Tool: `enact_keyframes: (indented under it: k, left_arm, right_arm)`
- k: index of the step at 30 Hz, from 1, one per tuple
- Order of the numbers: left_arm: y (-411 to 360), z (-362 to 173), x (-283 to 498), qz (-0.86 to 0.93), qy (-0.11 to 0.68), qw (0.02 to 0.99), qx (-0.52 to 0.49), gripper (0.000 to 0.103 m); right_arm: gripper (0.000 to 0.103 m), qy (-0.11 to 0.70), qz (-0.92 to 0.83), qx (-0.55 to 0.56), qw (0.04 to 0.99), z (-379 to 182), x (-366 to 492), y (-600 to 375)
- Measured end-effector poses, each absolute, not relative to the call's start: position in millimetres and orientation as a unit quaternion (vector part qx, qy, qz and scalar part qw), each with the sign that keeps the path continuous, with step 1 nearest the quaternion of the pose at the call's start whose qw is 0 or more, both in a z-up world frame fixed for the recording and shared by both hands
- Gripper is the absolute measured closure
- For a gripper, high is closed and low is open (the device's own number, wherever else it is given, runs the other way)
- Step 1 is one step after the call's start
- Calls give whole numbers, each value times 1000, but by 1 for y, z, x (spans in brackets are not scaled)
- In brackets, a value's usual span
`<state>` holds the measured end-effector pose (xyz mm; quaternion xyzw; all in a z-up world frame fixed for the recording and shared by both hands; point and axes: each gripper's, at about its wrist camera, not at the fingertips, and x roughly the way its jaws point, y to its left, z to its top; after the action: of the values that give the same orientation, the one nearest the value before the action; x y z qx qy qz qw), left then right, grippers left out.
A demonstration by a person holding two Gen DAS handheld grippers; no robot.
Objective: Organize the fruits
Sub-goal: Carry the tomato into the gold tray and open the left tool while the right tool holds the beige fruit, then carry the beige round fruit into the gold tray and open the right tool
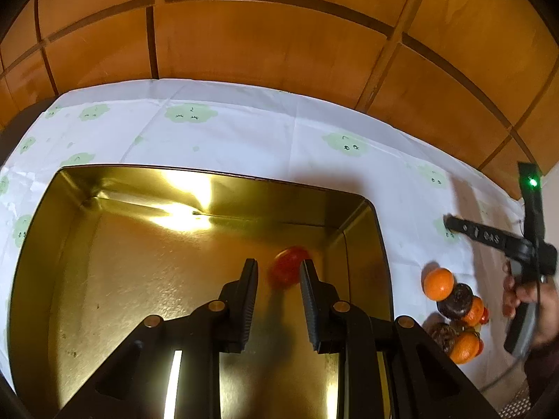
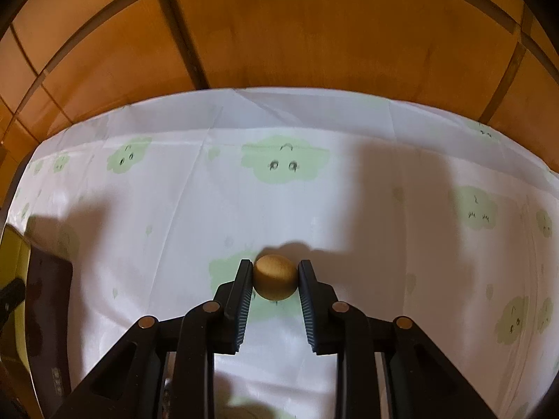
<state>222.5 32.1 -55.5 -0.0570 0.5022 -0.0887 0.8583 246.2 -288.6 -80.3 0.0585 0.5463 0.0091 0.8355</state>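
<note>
My left gripper (image 1: 278,266) hovers over the gold tin tray (image 1: 45,209), shut on a small red fruit (image 1: 284,269). The fruit is blurred and sits against the right finger. My right gripper (image 2: 275,268) is shut on a round tan fruit (image 2: 275,281), held just above the white cloth (image 2: 174,209). In the left wrist view the right gripper (image 1: 450,223) shows at the far right in a person's hand (image 1: 524,296). Below it lies a pile of fruit on the cloth: an orange tangerine (image 1: 438,283), dark brown round fruits (image 1: 456,302) and more orange ones (image 1: 464,347).
The white cloth with green cloud prints (image 1: 244,132) covers the table up to a wooden panelled wall (image 1: 262,35). Apart from the red fruit, the tray floor shows bare. In the right wrist view the tray's corner (image 2: 14,255) and its dark side (image 2: 49,296) stand at the left edge.
</note>
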Motion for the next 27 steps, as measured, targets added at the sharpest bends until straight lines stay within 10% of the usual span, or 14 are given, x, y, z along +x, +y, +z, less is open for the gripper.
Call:
enact_keyframes:
  k: [27]
  left_arm:
    - [44, 12, 73, 10, 360, 933, -17, 31]
  right_arm:
    - [77, 533, -37, 50, 844, -87, 177, -315]
